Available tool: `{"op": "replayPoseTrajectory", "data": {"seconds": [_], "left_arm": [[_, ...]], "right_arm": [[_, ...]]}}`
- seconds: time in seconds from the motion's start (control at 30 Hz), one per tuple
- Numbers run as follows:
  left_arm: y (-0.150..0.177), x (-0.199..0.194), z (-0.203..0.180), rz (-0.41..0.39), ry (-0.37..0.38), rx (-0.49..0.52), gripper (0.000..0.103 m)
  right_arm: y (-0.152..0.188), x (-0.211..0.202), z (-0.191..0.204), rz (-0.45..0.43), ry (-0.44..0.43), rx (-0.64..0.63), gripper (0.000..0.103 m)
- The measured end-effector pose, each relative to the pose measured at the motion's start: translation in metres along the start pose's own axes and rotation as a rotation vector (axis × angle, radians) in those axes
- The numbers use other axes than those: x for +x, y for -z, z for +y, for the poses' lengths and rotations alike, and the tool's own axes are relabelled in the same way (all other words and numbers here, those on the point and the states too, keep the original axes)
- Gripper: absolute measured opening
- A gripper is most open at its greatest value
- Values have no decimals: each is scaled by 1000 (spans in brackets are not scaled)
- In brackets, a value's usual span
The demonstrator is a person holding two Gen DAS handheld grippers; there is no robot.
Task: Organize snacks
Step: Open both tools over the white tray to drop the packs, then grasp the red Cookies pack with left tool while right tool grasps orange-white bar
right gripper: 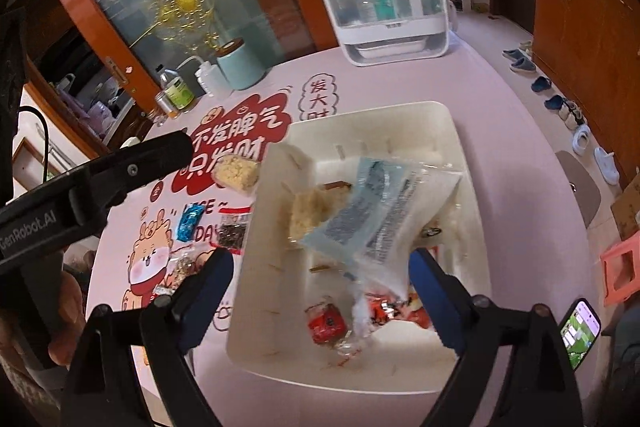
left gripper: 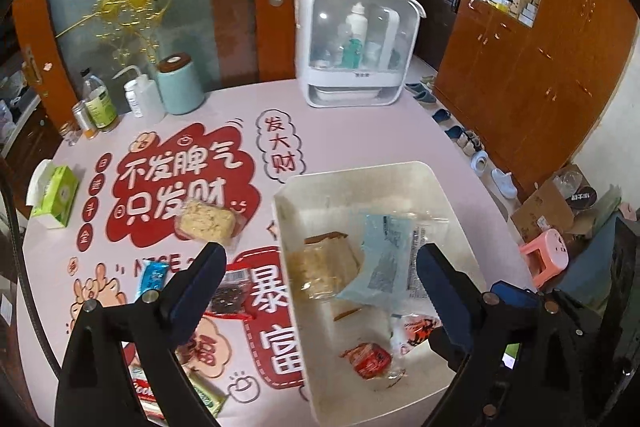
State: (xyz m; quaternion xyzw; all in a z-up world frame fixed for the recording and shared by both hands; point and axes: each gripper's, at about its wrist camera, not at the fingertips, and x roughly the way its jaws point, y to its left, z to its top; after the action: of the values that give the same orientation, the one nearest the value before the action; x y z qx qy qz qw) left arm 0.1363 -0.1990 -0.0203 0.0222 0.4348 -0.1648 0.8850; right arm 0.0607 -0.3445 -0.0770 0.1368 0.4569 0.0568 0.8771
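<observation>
**Snack bin filling up, both grippers empty over it**

Both grippers hang above the cream bin (left gripper: 404,173) on the pink counter (left gripper: 352,131); left gripper (left gripper: 320,287) has its jaws spread wide, nothing in them; right gripper (right gripper: 320,291) is the same, jaws wide. A pale blue packet (right gripper: 360,211) looks blurred above the bin between the right jaws, touching neither as far as I can tell; inside the bin sit a rice cracker pack (left gripper: 320,267) and a red wrapped candy (left gripper: 368,359). Outside the bin on the counter: another cracker pack (left gripper: 206,223), a small blue snack (left gripper: 154,277), a dark seed pouch (left gripper: 228,293).
</observation>
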Motion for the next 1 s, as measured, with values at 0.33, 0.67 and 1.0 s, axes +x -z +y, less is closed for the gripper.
{"op": "replayPoseTrajectory", "data": {"seconds": [0.33,0.67,1.0], "left_arm": [[17,-51,53,-76,-33,-18,97],[33,-99,122,-135,27,21,100],[67,-116,218,-114,15,84,102]], "right_arm": [[6,-2,53,-12,4,-68,90],[21,-20,127,-61,98,-63,90],[54,-3,200,-67,135,-19,90]]}}
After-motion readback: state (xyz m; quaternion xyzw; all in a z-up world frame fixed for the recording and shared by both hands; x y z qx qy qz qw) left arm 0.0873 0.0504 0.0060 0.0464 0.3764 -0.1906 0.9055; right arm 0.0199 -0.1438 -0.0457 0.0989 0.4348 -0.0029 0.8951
